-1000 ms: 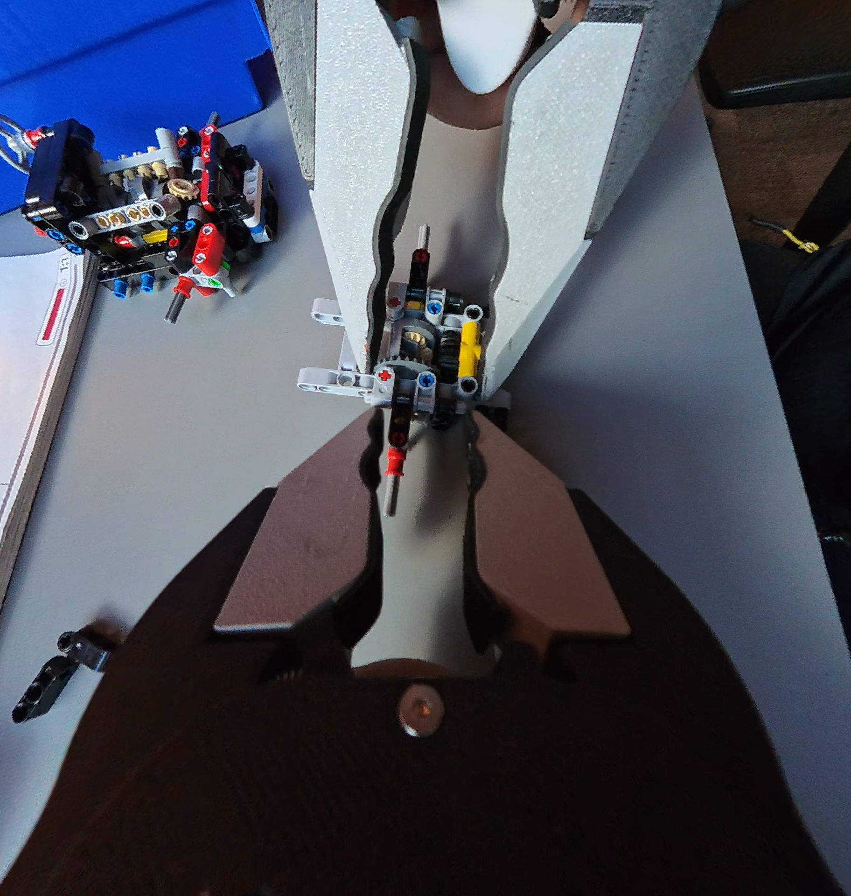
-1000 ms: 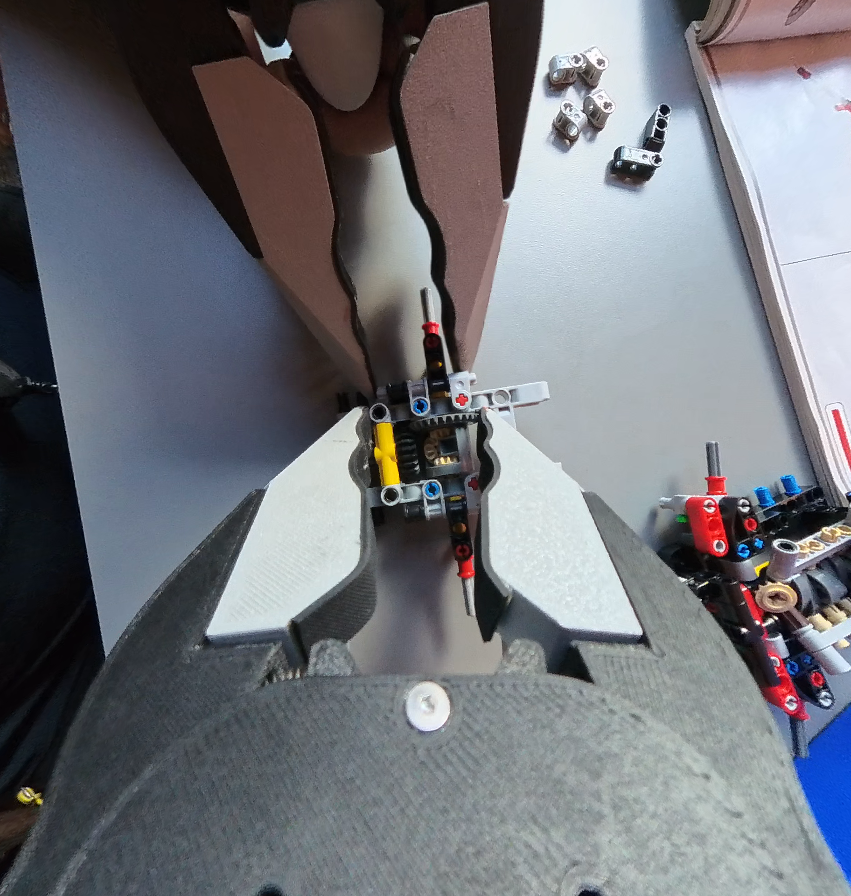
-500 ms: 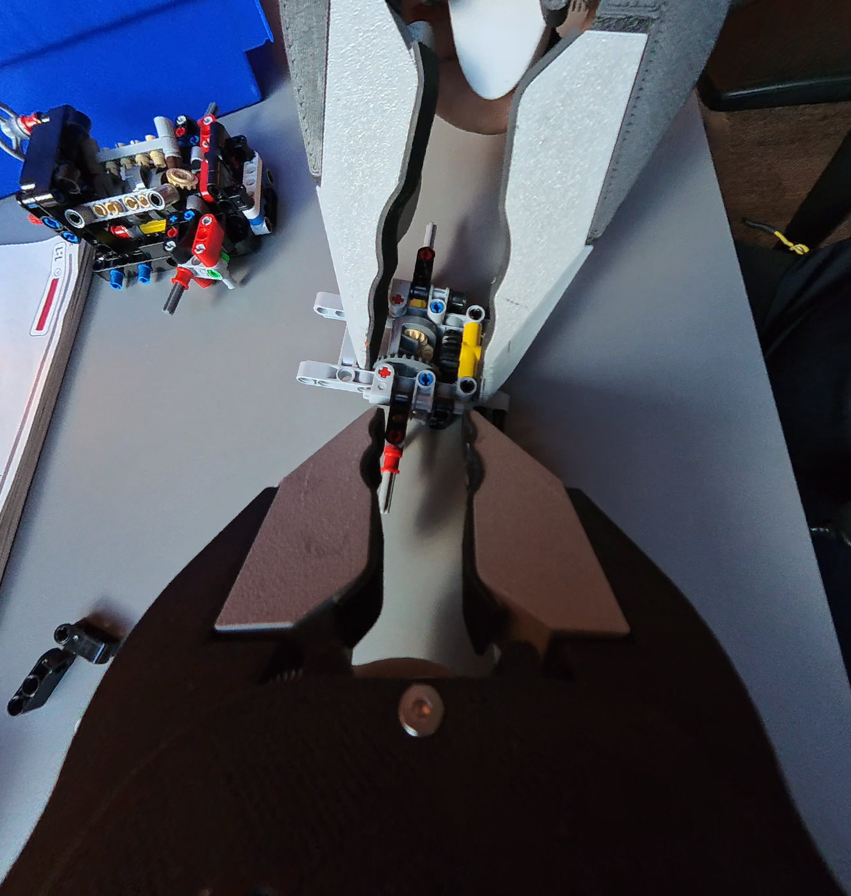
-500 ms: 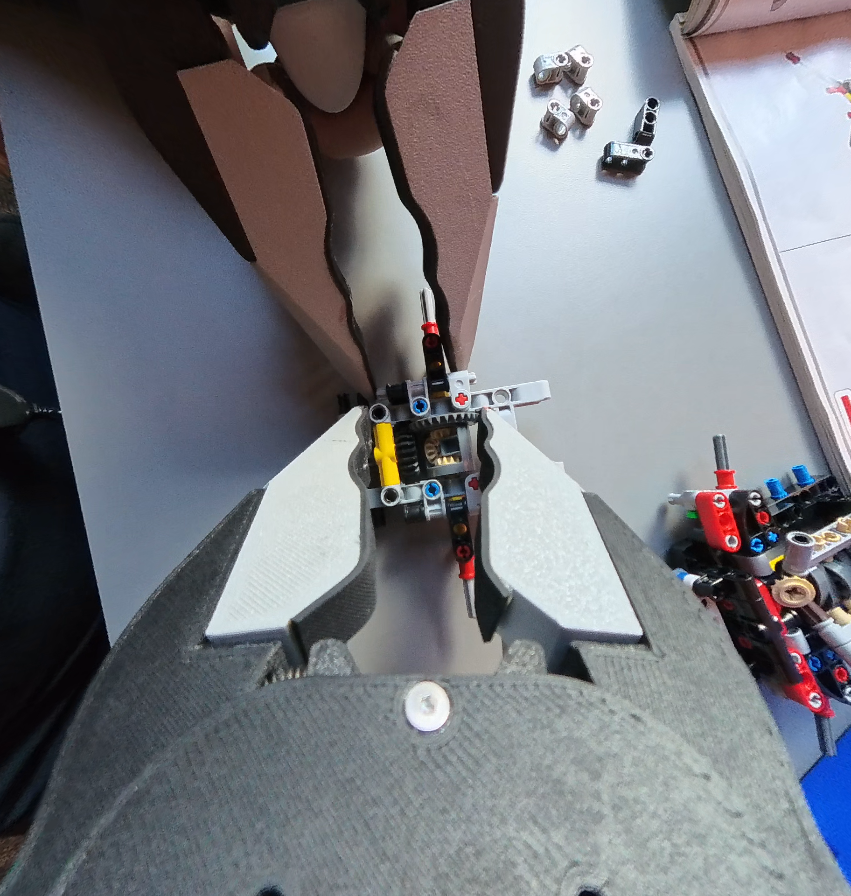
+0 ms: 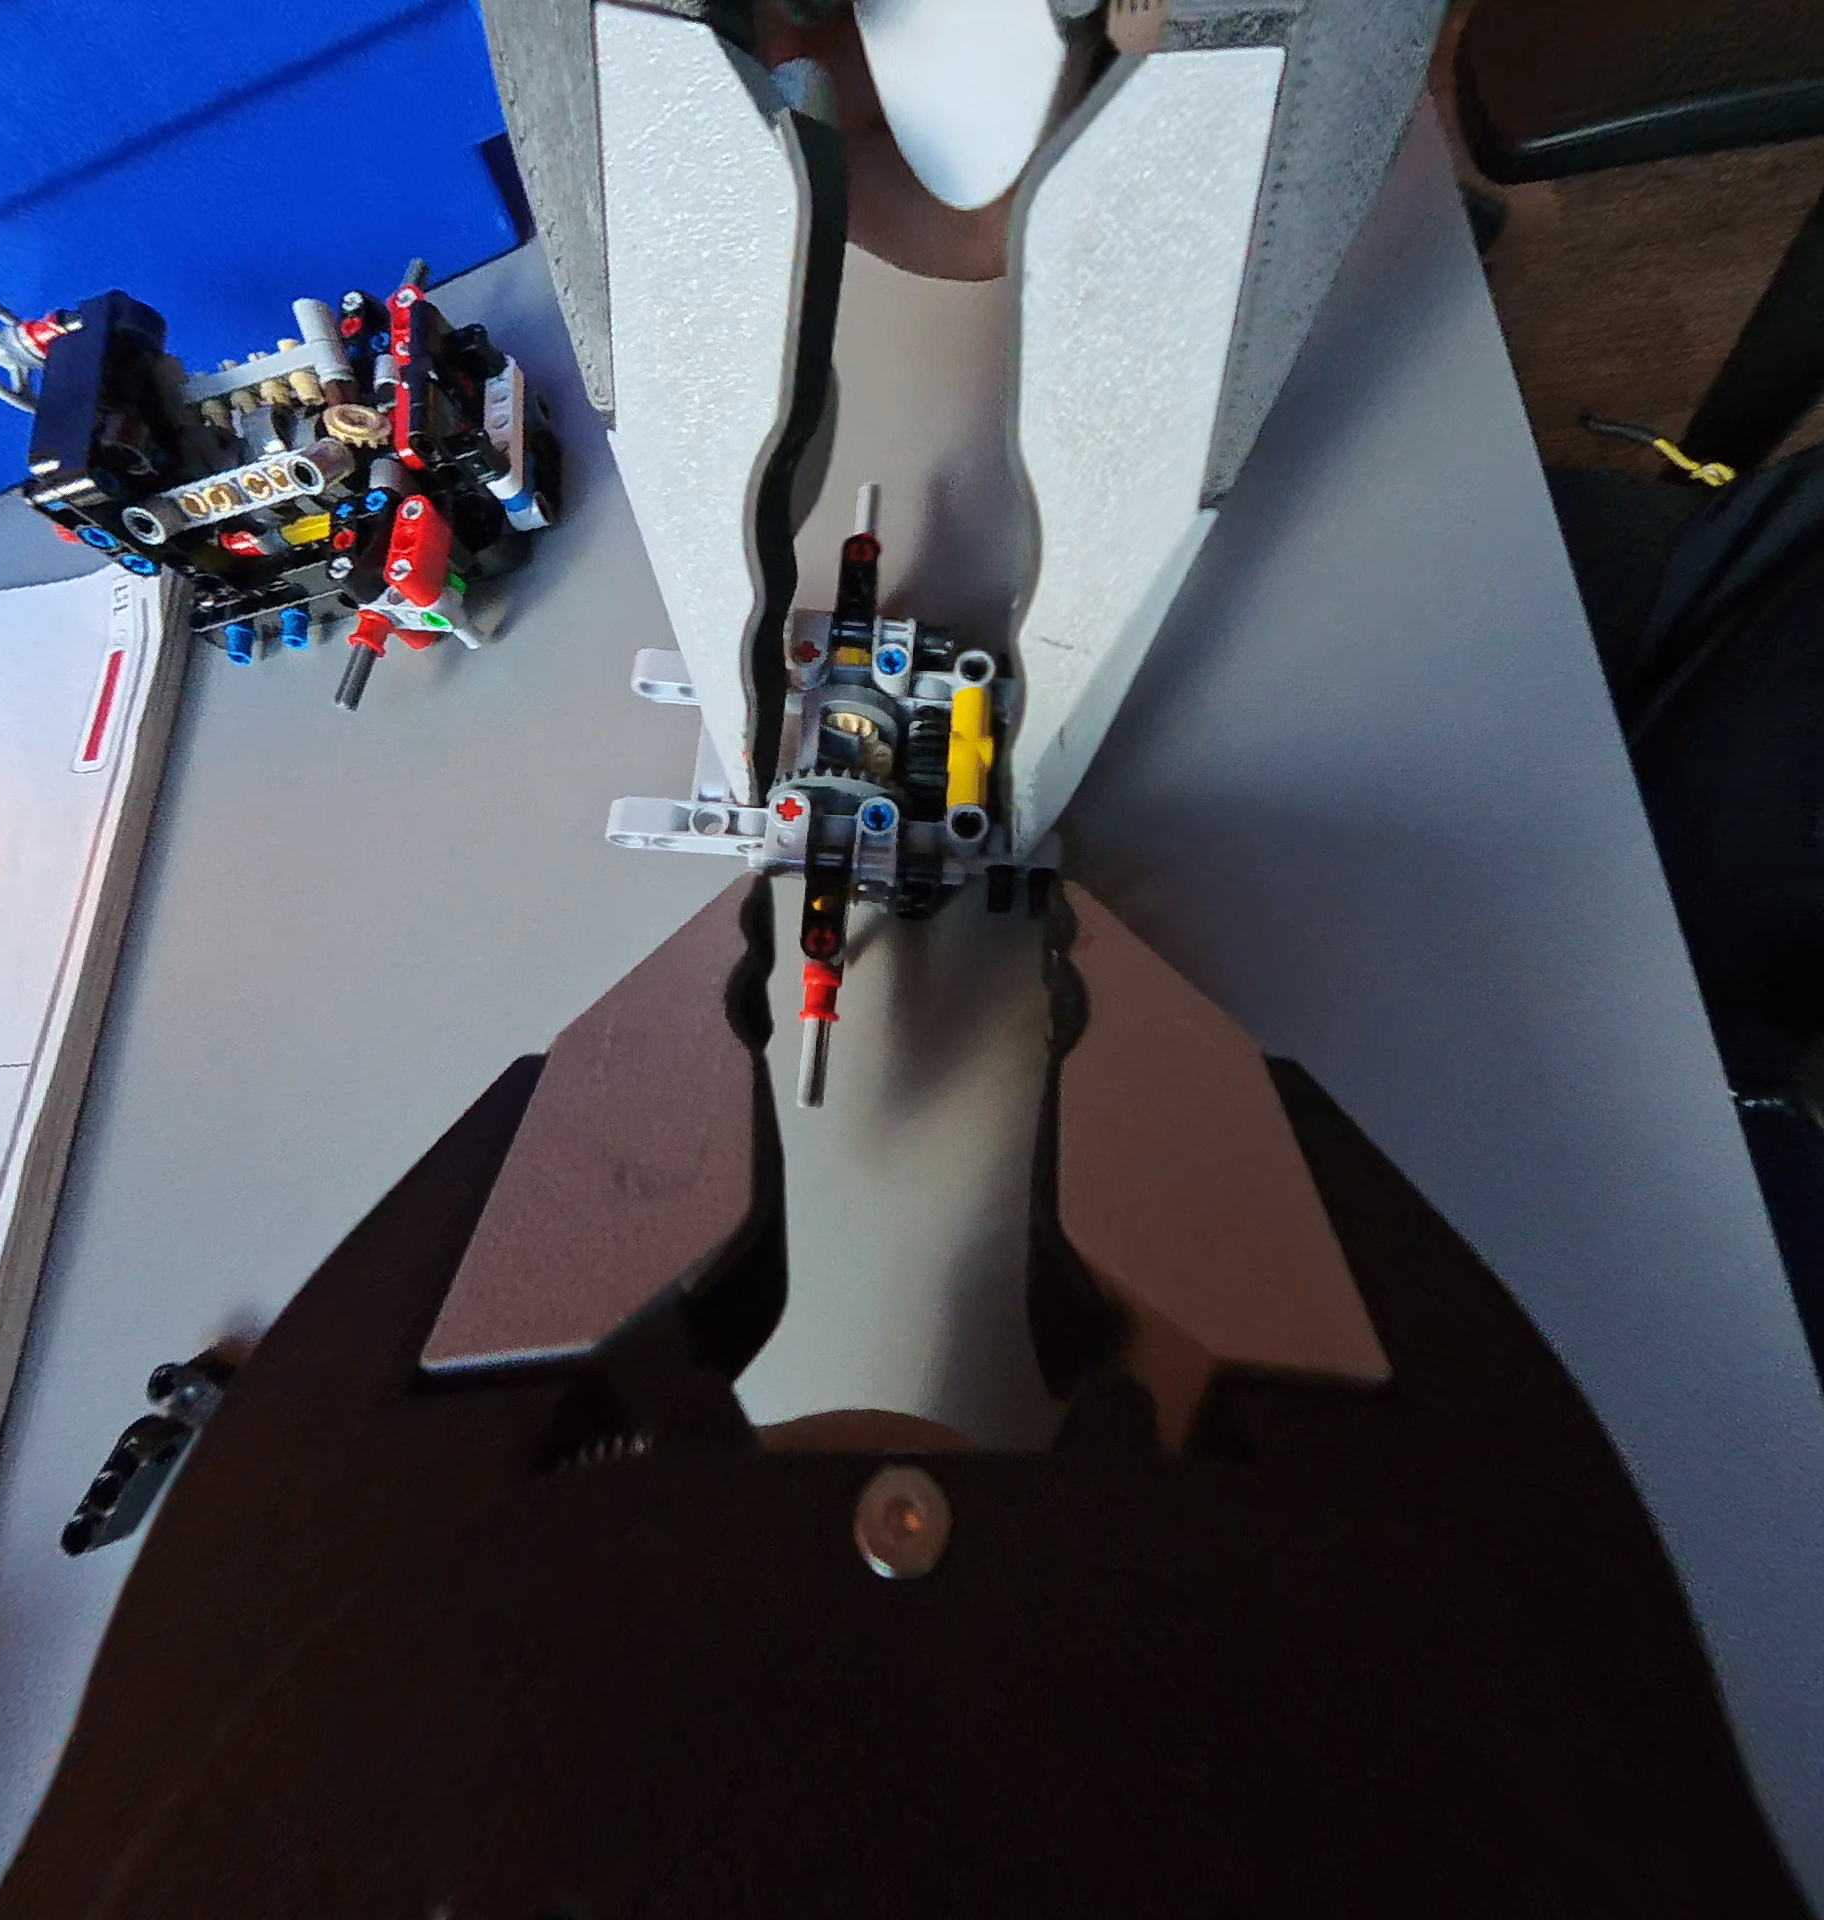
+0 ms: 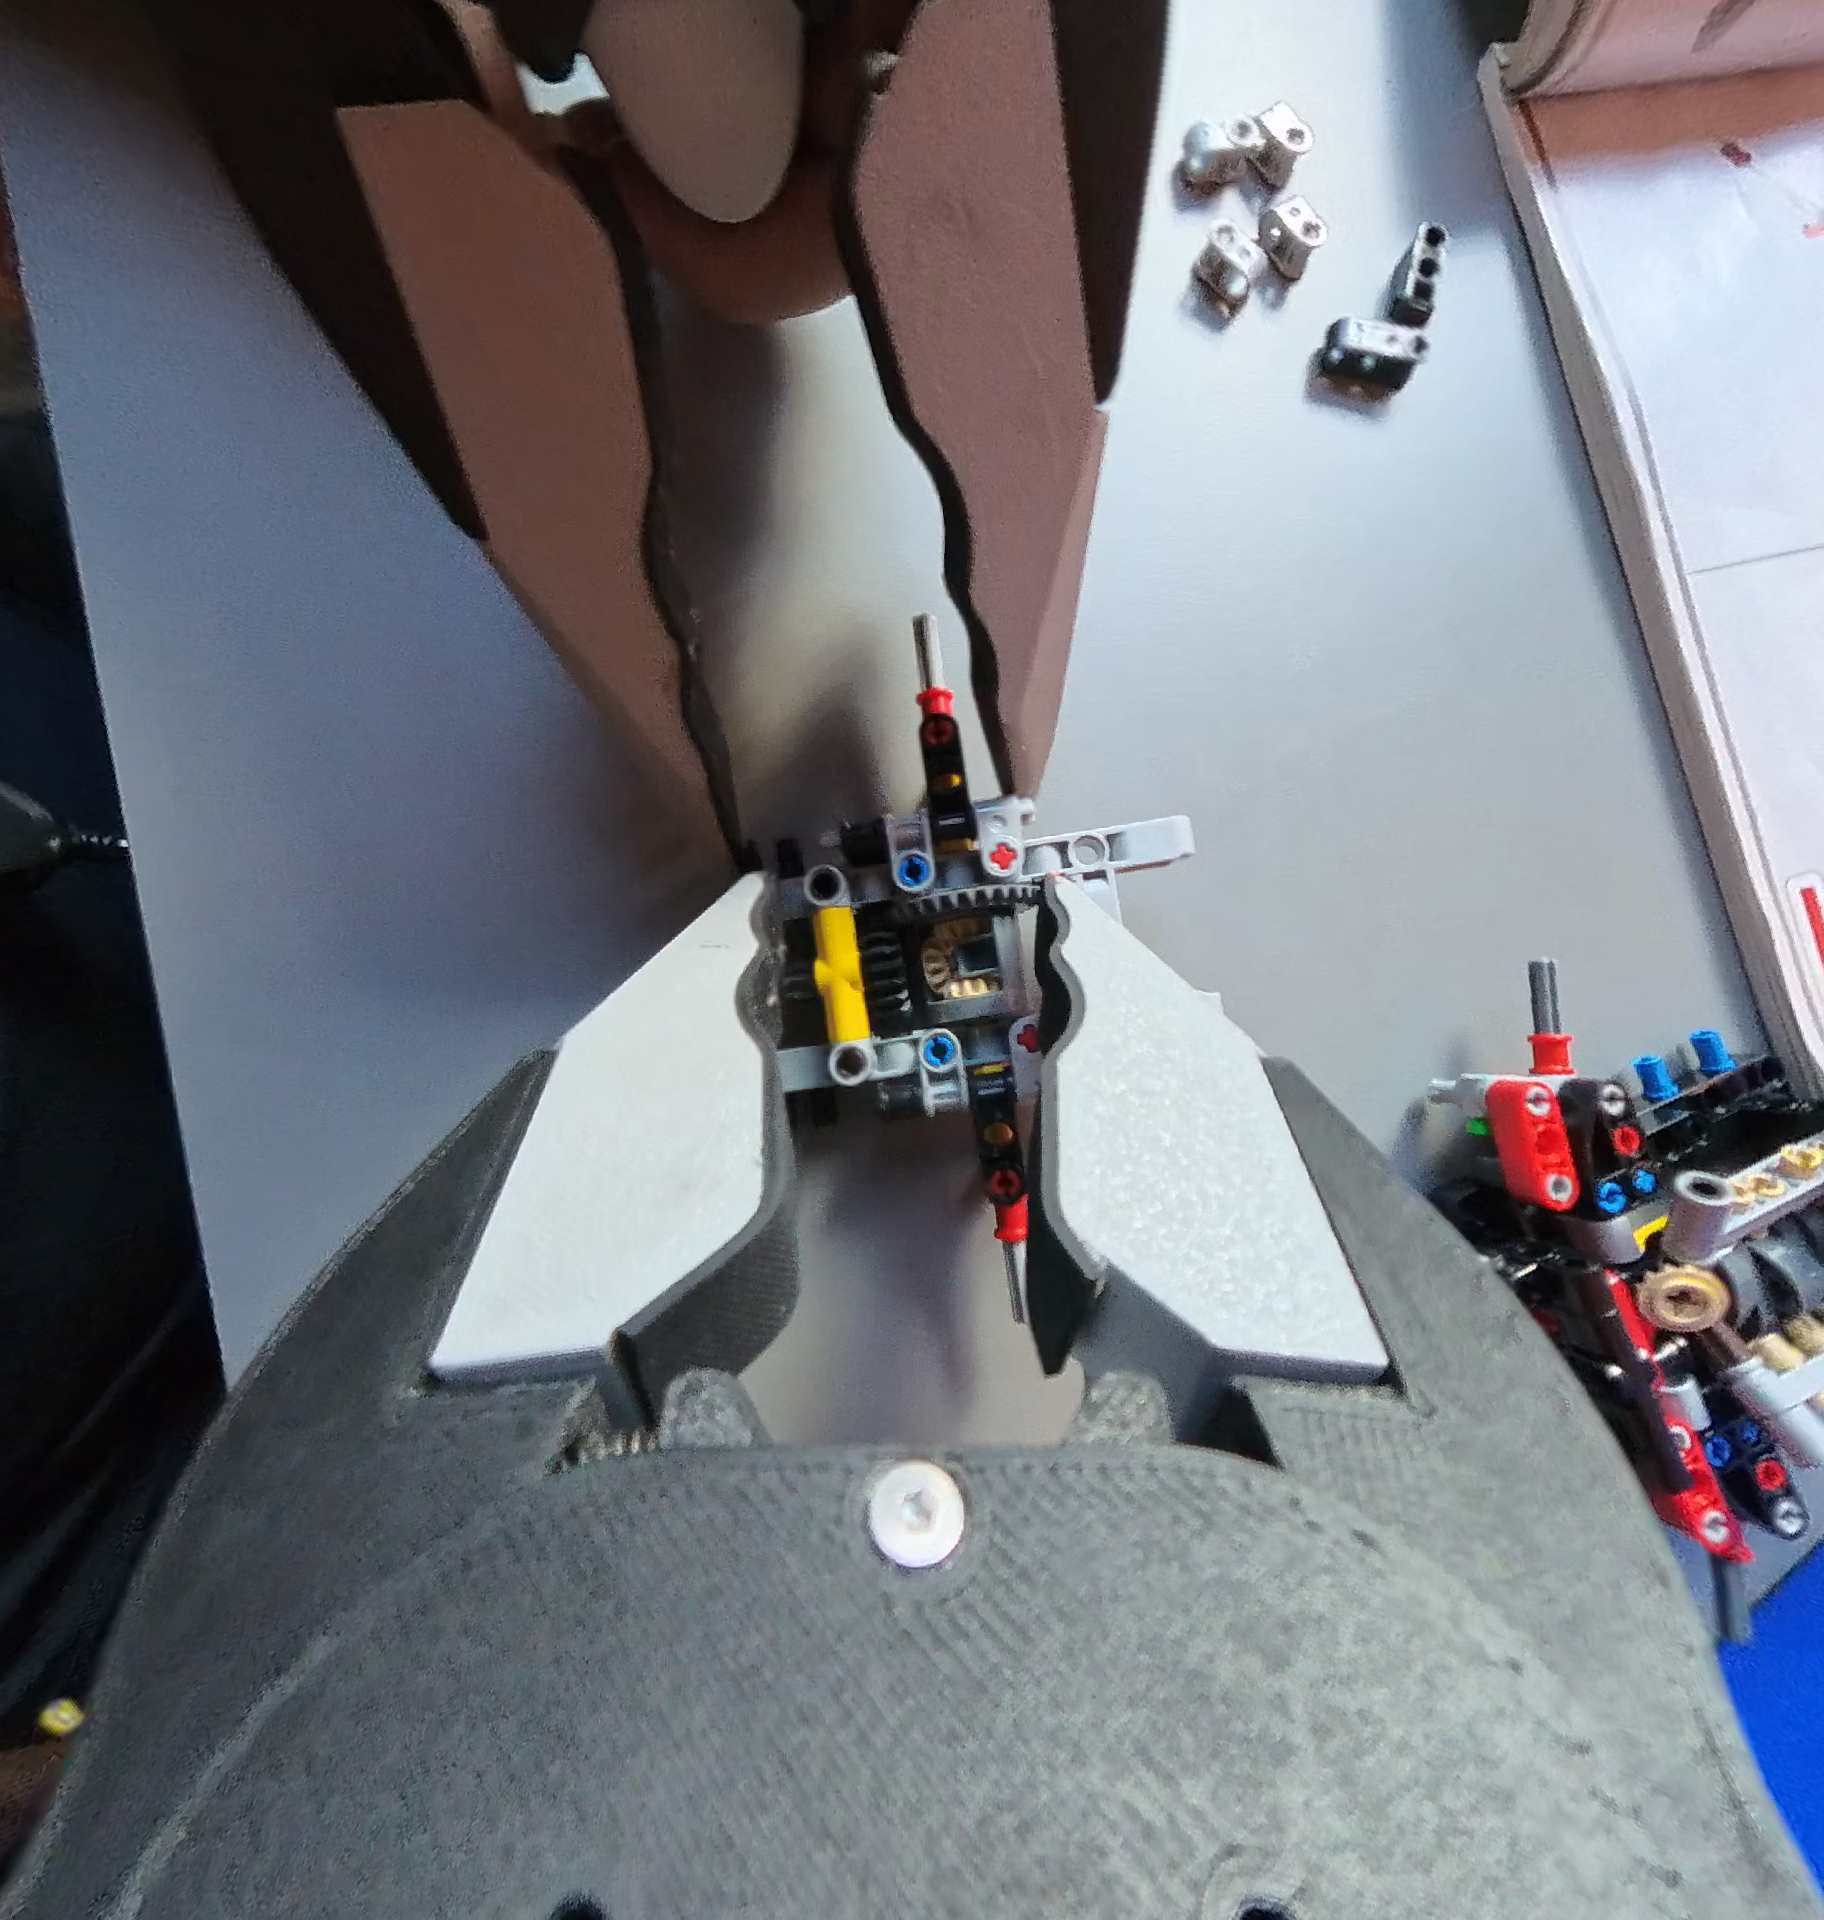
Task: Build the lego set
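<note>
**Left wrist view.** The small grey-framed gear assembly with a yellow connector, tan and black gears and a long axle [image 5: 877, 748] rests on the grey table [image 5: 368, 987] at frame centre. The left gripper [image 5: 903, 904], with brown fingers, stands wide. Its tips sit at the assembly's near edge without clamping it, and the axle's red-bushed end lies between them. The right gripper [image 5: 887, 821] reaches in from the top. A larger black-and-red brick assembly [image 5: 264, 478] lies upper left, beside a blue box [image 5: 160, 125].

**Right wrist view.** The right gripper's pale grey fingers [image 6: 1147, 1091] press the assembly's two sides. Loose grey connectors [image 6: 1251, 197] lie upper right, near an open booklet [image 6: 1718, 416].
</note>
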{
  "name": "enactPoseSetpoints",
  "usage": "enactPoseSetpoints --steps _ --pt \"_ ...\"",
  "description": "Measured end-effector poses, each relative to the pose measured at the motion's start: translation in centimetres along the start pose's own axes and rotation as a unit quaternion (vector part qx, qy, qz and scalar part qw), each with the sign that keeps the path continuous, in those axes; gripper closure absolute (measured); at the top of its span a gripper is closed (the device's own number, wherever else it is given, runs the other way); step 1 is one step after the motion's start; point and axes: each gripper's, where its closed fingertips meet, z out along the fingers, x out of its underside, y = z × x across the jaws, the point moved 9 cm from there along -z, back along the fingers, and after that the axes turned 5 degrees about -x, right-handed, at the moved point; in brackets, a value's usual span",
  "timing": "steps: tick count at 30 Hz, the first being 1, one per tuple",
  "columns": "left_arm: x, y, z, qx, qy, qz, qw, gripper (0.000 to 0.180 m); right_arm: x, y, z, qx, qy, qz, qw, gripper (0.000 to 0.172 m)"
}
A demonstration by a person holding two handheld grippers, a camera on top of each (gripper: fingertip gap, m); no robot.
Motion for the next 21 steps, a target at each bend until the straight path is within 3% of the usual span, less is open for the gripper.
enactPoseSetpoints --steps 8,21 --pt "0.01 0.32 -0.18 -0.005 -0.002 -0.007 1.0 0.146 -0.26 0.04 -0.04 -0.007 0.014 -0.029 0.999 0.131" --pt "-0.12 0.49 -0.24 -0.012 0.028 -0.061 0.998 0.145 -0.87 0.66 0.56 0.031 0.017 -0.002 0.999 0.129"
